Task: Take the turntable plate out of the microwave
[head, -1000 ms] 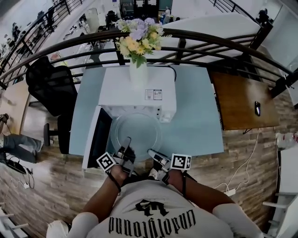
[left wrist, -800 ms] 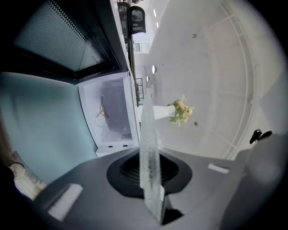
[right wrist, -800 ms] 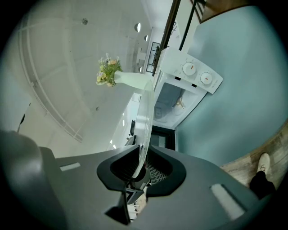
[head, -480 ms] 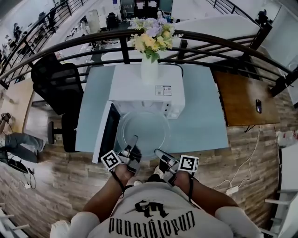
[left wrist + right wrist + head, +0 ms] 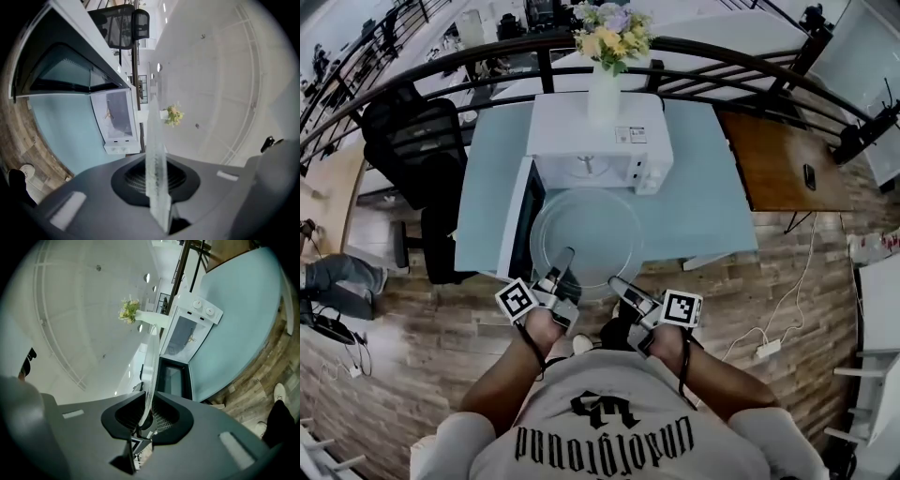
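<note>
The clear glass turntable plate [image 5: 586,225] hangs level in front of the white microwave [image 5: 595,136], outside its cavity and over the blue table's [image 5: 703,202] front edge. My left gripper [image 5: 562,266] is shut on the plate's near-left rim, and my right gripper [image 5: 617,284] is shut on its near-right rim. In the left gripper view the plate [image 5: 154,154] shows edge-on, pinched in the left gripper [image 5: 157,187]. The right gripper view has the plate's rim [image 5: 151,362] clamped in the right gripper [image 5: 145,416], with the microwave [image 5: 187,331] beyond.
The microwave door [image 5: 523,220] stands open to the left. A white vase of flowers [image 5: 605,89] rests on top of the microwave. A black office chair [image 5: 417,150] is at the left, a brown wooden table [image 5: 783,159] at the right, a dark railing [image 5: 712,52] behind.
Both grippers have drawn back from the microwave toward the person and a little upward, bringing the plate with them. It was half under the cavity's front before; now it is clear of it.
</note>
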The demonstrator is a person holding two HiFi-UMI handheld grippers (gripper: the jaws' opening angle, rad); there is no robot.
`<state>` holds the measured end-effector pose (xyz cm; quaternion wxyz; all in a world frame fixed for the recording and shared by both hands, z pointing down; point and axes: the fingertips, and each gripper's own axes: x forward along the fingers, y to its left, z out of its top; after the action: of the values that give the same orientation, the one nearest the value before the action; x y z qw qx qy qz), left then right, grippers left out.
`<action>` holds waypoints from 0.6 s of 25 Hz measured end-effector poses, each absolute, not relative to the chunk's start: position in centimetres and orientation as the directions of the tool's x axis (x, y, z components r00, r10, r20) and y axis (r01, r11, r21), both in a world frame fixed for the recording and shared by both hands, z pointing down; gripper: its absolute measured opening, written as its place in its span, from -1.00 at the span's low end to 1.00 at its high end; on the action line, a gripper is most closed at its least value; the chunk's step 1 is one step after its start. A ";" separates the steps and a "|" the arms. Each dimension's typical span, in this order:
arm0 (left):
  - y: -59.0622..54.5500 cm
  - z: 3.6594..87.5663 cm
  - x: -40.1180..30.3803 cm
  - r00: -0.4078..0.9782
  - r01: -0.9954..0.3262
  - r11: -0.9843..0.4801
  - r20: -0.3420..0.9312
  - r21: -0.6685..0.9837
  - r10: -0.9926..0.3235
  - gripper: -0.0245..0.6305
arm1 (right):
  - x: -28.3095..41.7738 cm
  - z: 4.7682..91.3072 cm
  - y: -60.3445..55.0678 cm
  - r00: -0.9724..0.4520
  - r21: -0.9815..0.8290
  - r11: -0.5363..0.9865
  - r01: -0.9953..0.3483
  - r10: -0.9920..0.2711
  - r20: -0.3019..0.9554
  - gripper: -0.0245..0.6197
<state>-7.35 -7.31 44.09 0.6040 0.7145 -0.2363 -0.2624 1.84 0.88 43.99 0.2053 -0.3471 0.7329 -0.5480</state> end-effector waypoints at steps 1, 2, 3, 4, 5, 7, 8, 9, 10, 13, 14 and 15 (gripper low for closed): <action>-6.7 44.0 -7.6 0.753 -0.021 -0.158 -0.088 0.987 -0.652 -0.70 | 1.7 43.9 1.5 -0.674 -0.940 0.165 -0.298 -0.734 0.084 -0.78; -6.2 44.0 -7.8 0.754 -0.021 -0.156 -0.087 0.988 -0.651 -0.70 | 1.5 43.9 2.0 -0.671 -0.939 0.160 -0.304 -0.736 0.092 -0.78; -5.6 43.8 -7.9 0.755 -0.021 -0.156 -0.086 0.987 -0.650 -0.70 | 1.4 44.0 2.7 -0.667 -0.942 0.147 -0.303 -0.739 0.099 -0.78; -5.1 43.7 -8.0 0.757 -0.021 -0.159 -0.088 0.987 -0.648 -0.70 | 1.3 44.0 3.3 -0.664 -0.944 0.136 -0.301 -0.740 0.105 -0.78; -4.6 43.5 -8.1 0.758 -0.022 -0.163 -0.090 0.986 -0.646 -0.70 | 1.2 44.0 3.9 -0.663 -0.944 0.133 -0.301 -0.741 0.106 -0.78; -3.7 43.1 -8.2 0.759 -0.025 -0.174 -0.095 0.984 -0.644 -0.70 | 1.1 43.6 4.7 -0.669 -0.941 0.151 -0.303 -0.737 0.097 -0.78; -3.4 42.8 -8.2 0.758 -0.026 -0.180 -0.098 0.983 -0.645 -0.70 | 1.2 43.3 5.0 -0.673 -0.941 0.159 -0.300 -0.734 0.091 -0.78; -3.0 42.5 -8.1 0.755 -0.024 -0.184 -0.103 0.983 -0.647 -0.70 | 1.2 43.0 5.2 -0.677 -0.940 0.167 -0.296 -0.731 0.083 -0.78; -2.6 42.2 -8.0 0.751 -0.020 -0.188 -0.109 0.982 -0.651 -0.70 | 1.3 42.7 5.5 -0.682 -0.940 0.177 -0.291 -0.727 0.074 -0.78; -1.2 41.7 -7.5 0.738 -0.015 -0.186 -0.115 0.982 -0.665 -0.70 | 1.9 42.1 6.8 -0.697 -0.939 0.196 -0.281 -0.715 0.059 -0.78; -0.6 41.5 -7.2 0.733 -0.019 -0.186 -0.113 0.982 -0.670 -0.70 | 2.2 41.9 7.2 -0.702 -0.938 0.203 -0.280 -0.710 0.056 -0.78; 0.0 41.4 -6.9 0.728 -0.024 -0.188 -0.111 0.982 -0.677 -0.70 | 2.7 41.8 7.7 -0.707 -0.937 0.208 -0.280 -0.705 0.055 -0.78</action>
<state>-6.90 -0.01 41.41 0.5889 0.7191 -0.2437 -0.2769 2.72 7.72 41.79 0.1978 -0.3279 0.7516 -0.5370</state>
